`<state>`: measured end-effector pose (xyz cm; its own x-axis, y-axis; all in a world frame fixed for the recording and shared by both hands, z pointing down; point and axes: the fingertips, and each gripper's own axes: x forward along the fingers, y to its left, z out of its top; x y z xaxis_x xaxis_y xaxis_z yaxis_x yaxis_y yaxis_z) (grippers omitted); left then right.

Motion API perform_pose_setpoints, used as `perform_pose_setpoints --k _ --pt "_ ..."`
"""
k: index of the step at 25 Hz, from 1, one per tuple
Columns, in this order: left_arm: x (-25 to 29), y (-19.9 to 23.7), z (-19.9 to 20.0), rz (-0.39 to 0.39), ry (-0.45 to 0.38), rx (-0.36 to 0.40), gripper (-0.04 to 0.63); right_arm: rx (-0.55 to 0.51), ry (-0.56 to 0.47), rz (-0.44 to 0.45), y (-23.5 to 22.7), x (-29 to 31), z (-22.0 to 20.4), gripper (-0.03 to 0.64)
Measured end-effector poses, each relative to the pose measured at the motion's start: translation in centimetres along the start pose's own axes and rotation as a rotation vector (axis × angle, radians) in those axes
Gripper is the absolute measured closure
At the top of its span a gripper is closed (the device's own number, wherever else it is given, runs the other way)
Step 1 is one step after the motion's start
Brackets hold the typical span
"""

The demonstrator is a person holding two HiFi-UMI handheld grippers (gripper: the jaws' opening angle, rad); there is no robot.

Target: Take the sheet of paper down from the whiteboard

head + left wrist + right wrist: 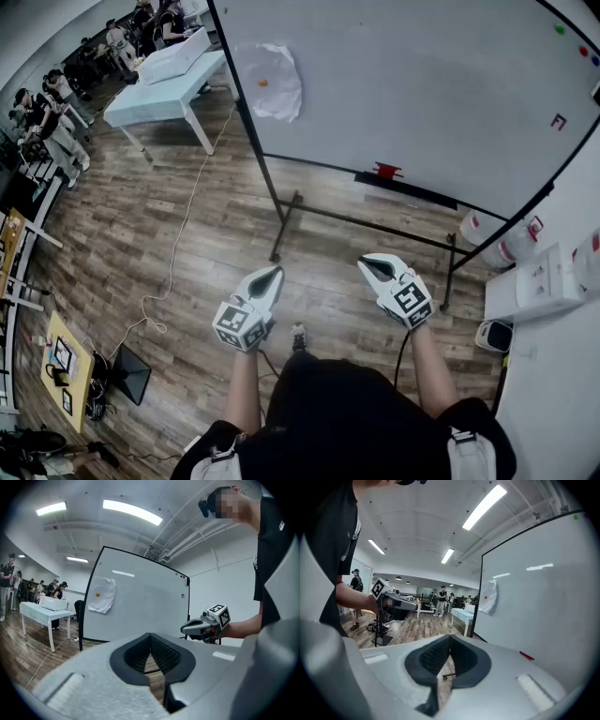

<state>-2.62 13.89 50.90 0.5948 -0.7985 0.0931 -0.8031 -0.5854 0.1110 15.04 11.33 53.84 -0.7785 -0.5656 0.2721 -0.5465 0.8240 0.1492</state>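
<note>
- Both the left gripper (pixel 272 275) and the right gripper (pixel 372 266) are pressed together, empty, well apart from the paper (pixel 278 86).
- Yanking against the orange magnet (pixel 262 82) could tear it.

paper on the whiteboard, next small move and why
Probably bring the left gripper up toward the paper: it hangs near the left edge of the whiteboard under an orange magnet, and that gripper and the right gripper are shut, empty, far short.
</note>
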Motion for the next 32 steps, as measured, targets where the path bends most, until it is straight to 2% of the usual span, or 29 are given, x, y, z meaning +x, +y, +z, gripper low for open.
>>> perform_pose_setpoints --k 3,6,12,23,32 --pt "-0.8 0.1 -1.0 -0.025 0.031 -0.008 0.584 0.024 0.023 -0.005 0.9 0.1 -0.1 0.614" --pt "-0.5 1.3 -0.9 -0.045 0.019 0.005 0.584 0.029 0.022 -0.004 0.6 1.2 0.4 0.614" --pt "0.1 4.1 -0.2 -0.036 0.021 0.007 0.584 0.031 0.020 -0.010 -0.3 3.9 1.1 0.614" --pt "1.3 9.2 0.3 -0.057 0.011 -0.001 0.584 0.114 -0.029 -0.008 -1.5 7.9 2.8 0.614" --pt "1.7 13.7 0.4 -0.060 -0.001 -0.028 0.584 0.122 0.001 -0.047 -2.3 11.5 3.4 0.614"
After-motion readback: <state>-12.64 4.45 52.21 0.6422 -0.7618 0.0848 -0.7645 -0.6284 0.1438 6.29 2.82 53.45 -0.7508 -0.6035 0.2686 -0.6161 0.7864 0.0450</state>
